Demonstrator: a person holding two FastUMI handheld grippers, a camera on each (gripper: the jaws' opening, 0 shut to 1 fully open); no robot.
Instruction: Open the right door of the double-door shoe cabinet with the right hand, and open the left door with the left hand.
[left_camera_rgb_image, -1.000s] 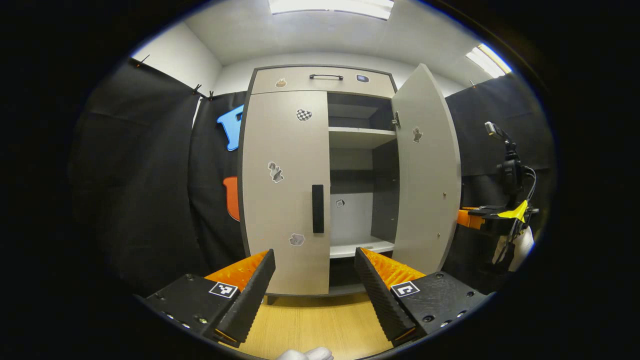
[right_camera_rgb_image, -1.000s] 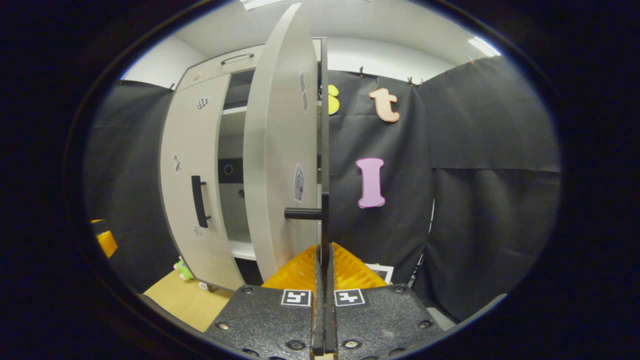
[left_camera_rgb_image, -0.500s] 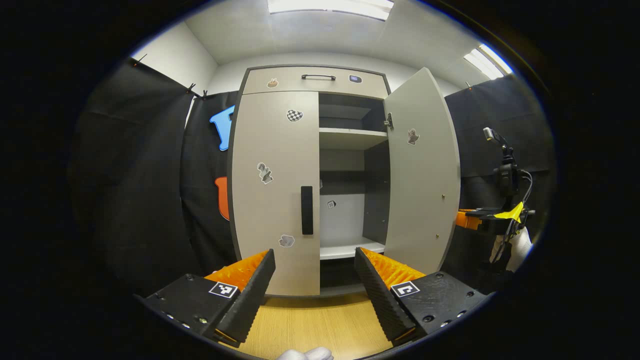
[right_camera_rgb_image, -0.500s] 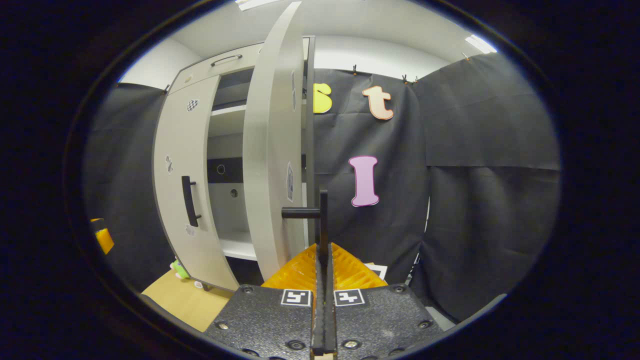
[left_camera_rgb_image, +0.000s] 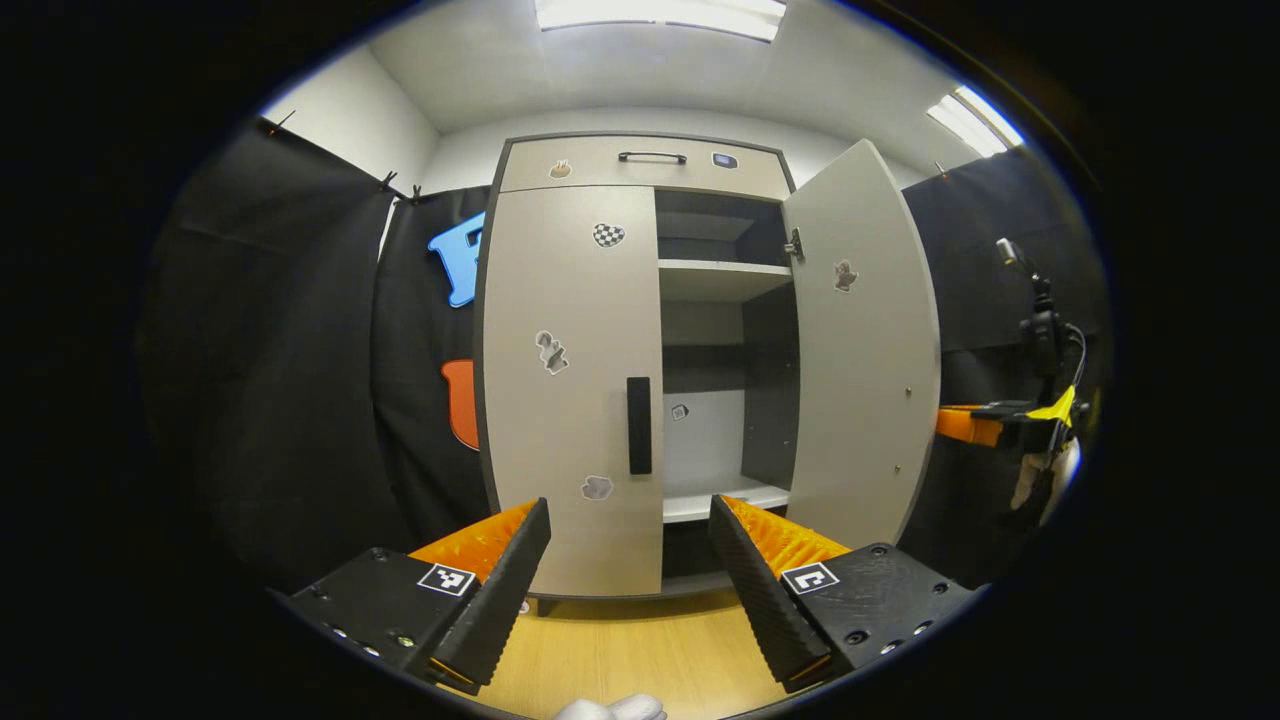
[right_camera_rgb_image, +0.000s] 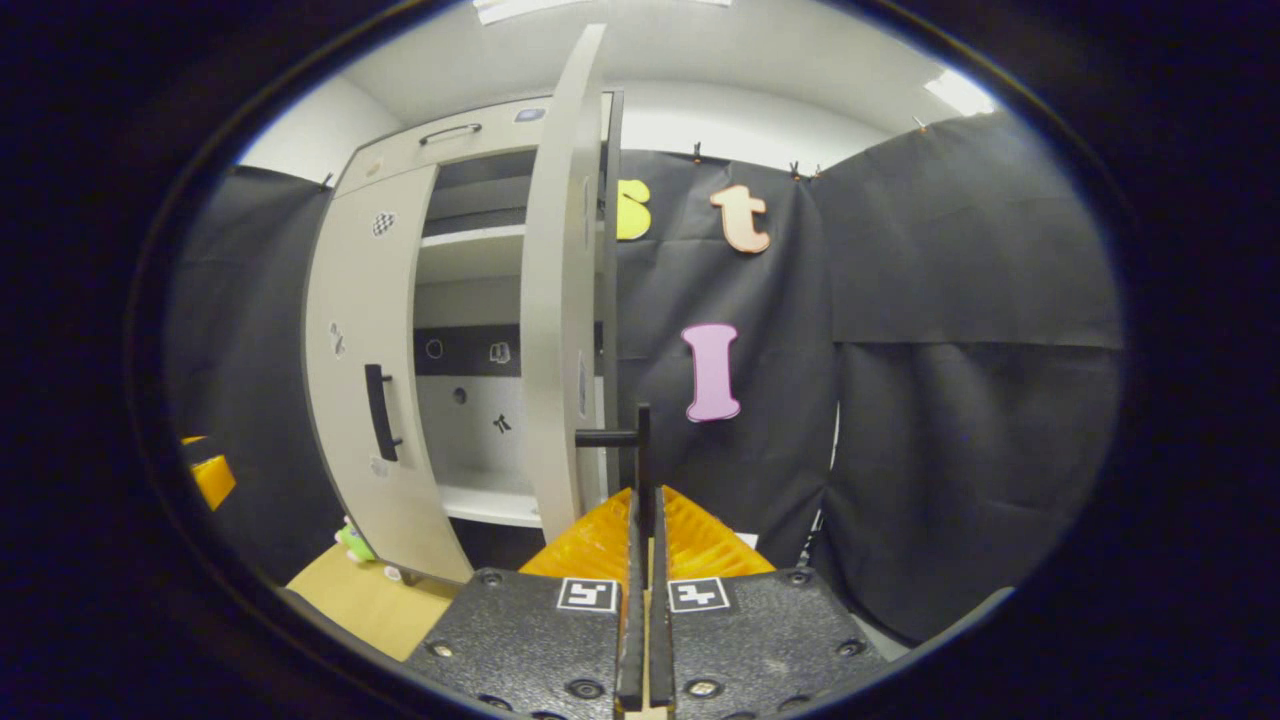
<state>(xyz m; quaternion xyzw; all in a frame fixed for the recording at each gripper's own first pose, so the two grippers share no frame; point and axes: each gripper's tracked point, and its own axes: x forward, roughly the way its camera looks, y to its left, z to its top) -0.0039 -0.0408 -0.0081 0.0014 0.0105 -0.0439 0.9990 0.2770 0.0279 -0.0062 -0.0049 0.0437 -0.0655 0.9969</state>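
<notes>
Shoe cabinet doors: smooth matt board, pale grey laminate look, dark edge trim. Left door handle: matt black bar (metal or plastic, cannot tell). Floor: light wood-grain, smooth. Booth wall: matt black cloth, creased. Left gripper: ridged pads, rough matt bodies.

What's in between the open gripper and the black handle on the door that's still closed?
Nothing: in the left gripper view, only bare wooden floor and air separate the left gripper from the left door's handle.
</notes>
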